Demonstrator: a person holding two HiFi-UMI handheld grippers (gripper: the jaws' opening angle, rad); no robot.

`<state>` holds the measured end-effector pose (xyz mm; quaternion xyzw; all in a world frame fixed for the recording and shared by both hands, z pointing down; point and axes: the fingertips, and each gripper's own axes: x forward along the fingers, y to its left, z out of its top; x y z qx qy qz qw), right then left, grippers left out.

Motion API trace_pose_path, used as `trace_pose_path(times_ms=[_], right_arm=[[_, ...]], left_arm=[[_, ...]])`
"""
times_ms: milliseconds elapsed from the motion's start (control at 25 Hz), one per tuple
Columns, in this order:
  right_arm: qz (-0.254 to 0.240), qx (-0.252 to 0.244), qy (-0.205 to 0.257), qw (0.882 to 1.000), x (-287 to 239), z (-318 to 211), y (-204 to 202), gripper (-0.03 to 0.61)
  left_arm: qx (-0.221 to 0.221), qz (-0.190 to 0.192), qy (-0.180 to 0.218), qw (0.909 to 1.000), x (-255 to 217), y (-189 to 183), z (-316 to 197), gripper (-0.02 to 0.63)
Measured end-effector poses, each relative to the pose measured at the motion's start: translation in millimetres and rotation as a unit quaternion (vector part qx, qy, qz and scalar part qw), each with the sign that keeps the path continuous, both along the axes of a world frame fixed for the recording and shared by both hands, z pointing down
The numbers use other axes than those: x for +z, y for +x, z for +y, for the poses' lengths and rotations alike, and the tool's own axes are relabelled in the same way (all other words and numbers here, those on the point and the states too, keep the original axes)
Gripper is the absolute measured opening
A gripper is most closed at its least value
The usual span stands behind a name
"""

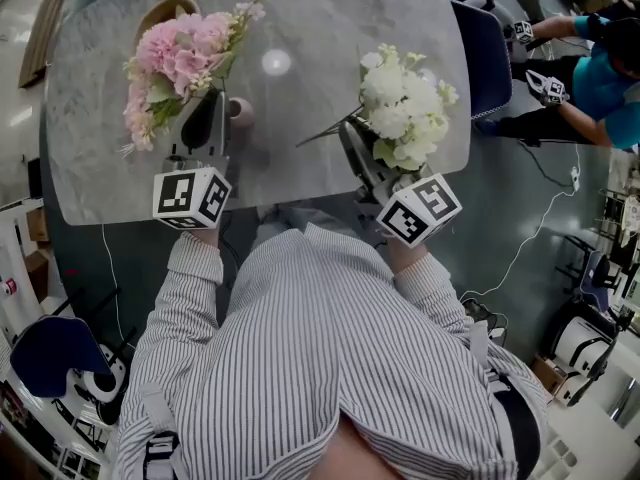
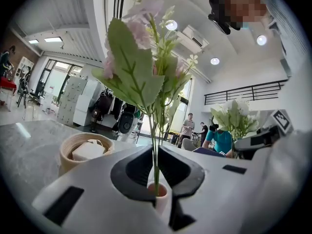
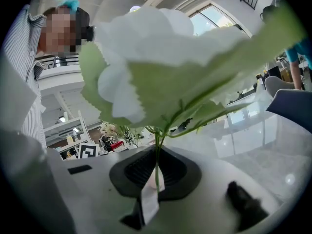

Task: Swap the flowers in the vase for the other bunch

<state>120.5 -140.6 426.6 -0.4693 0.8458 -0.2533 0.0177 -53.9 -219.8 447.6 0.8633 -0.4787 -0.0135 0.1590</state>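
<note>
Above the marble table (image 1: 300,28), left gripper (image 1: 205,103) jaws pinch the pink bunch (image 1: 180,53), right gripper (image 1: 352,136) jaws the white bunch (image 1: 400,103).

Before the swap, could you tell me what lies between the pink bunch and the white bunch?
Head view: only the pink vase, close by the pink bunch; bare table reaches the white bunch.
</note>
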Motion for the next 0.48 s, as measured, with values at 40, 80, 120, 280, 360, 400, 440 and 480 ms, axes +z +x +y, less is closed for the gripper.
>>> trace_pose_path(times_ms=[40, 80, 120, 280, 360, 400, 440, 480], right_arm=[[0.0, -0.001, -0.001, 1.0, -1.6, 0.4, -1.5, 0.026], [0.001, -0.002, -0.001, 1.0, -2.9, 0.7, -3.3, 0.027], [0.001, -0.002, -0.002, 1.0, -3.8, 0.7, -5.3, 0.026], [0.003, -0.004, -0.004, 1.0, -3.6, -0.4, -10.4, 0.026], [0.002, -0.002, -0.006, 1.0, -2.4, -0.6, -9.5, 0.026], [0.0, -0.001, -0.007, 1.0, -1.4, -0.8, -8.8, 0.028], [-0.001, -0.001, -0.008, 1.0, -0.1, -1.1, -8.0, 0.028], [-0.001, -0.001, -0.008, 1.0, 1.3, -1.3, -7.1, 0.027]], left_arm=[[0.002, -0.003, -0.003, 1.0, 0.3, -0.4, 0.4, 0.021], [0.003, -0.006, -0.007, 1.0, 1.5, -1.1, 0.7, 0.021], [0.004, -0.009, -0.012, 0.9999, 3.5, -2.1, 0.6, 0.021], [0.007, -0.016, -0.025, 0.9995, 12.3, -4.2, -0.4, 0.023], [0.013, -0.019, -0.032, 0.9992, 16.0, -2.0, 0.3, 0.026], [0.017, -0.021, -0.036, 0.999, 18.8, -0.2, 0.8, 0.026], [0.021, -0.022, -0.041, 0.9987, 22.0, 1.6, 1.2, 0.029], [0.024, -0.024, -0.045, 0.9984, 25.2, 3.4, 1.7, 0.035]])
